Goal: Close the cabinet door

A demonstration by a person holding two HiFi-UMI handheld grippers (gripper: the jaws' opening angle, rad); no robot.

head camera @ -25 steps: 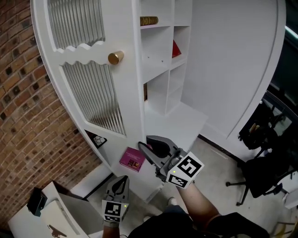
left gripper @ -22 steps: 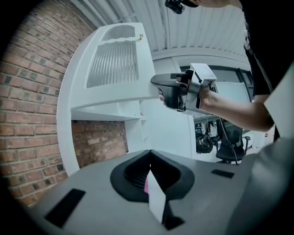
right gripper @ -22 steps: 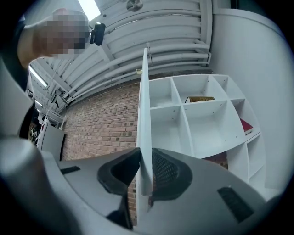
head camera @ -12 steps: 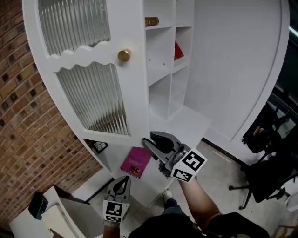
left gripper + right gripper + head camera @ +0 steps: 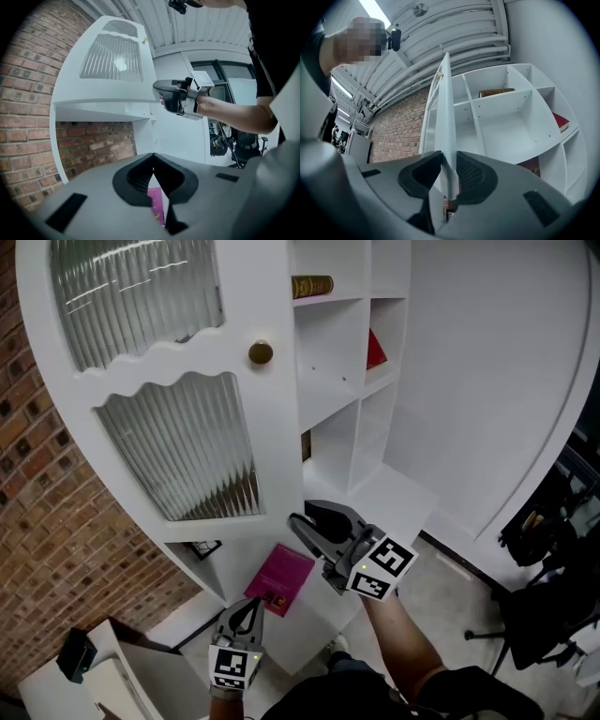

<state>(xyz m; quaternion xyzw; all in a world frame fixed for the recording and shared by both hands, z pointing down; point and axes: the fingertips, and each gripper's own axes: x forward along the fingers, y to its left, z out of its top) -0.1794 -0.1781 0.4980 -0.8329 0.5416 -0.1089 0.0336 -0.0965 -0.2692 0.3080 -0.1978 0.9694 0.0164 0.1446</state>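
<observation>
The white cabinet door (image 5: 187, 427), with ribbed glass and a brass knob (image 5: 261, 353), stands partly open in front of the shelves. My right gripper (image 5: 305, 518) is at the door's lower corner. In the right gripper view the door edge (image 5: 446, 117) runs between the jaws of the right gripper (image 5: 449, 161), which are opening. My left gripper (image 5: 246, 610) is shut and empty, lower down near a magenta book (image 5: 279, 577). The left gripper view shows the left gripper (image 5: 153, 161) below the door (image 5: 112, 61), with the right gripper (image 5: 161, 91) at the door's corner.
The open shelves hold a brown book (image 5: 311, 285) and a red book (image 5: 375, 351). A brick wall (image 5: 56, 521) is on the left. A black office chair (image 5: 544, 606) stands at the right, and a white box (image 5: 103, 671) sits at the lower left.
The door has swung to the right, covering more of the shelves. Both grippers have shifted right with it, and the right jaws stand wider.
</observation>
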